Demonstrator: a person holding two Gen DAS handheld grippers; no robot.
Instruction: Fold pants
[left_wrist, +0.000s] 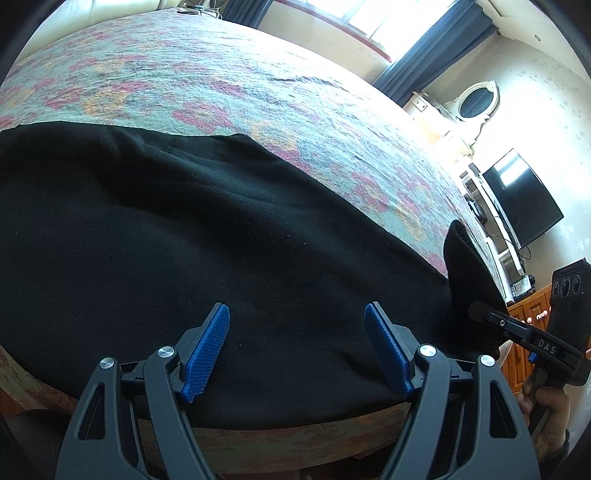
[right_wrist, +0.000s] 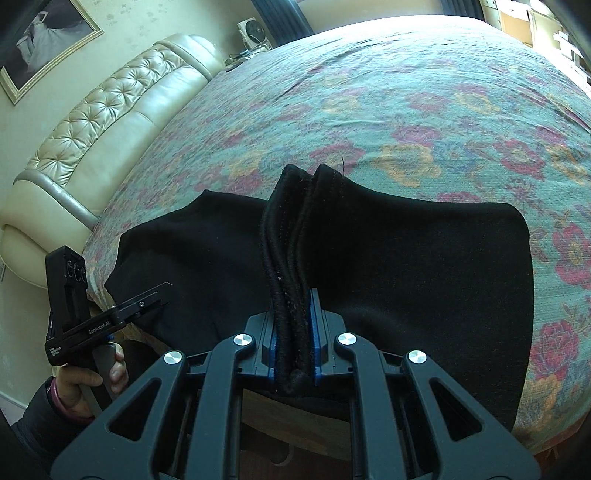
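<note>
Black pants (left_wrist: 207, 236) lie spread along the near edge of a bed with a floral cover (left_wrist: 207, 81). My left gripper (left_wrist: 297, 325) is open and empty, its blue pads just above the black cloth near the bed's edge. My right gripper (right_wrist: 293, 314) is shut on a bunched, hemmed edge of the pants (right_wrist: 291, 229), lifting it off the bed into an upright fold. The rest of the pants (right_wrist: 424, 266) lies flat on both sides of it. The right gripper also shows in the left wrist view (left_wrist: 491, 317), holding the raised cloth at the right. The left gripper shows in the right wrist view (right_wrist: 155, 299).
A cream tufted headboard (right_wrist: 103, 122) stands at the left end of the bed. A black TV (left_wrist: 521, 199) on white shelving and wooden cabinets (left_wrist: 528, 314) stand past the other end. A window with dark curtains (left_wrist: 436, 48) is behind the bed.
</note>
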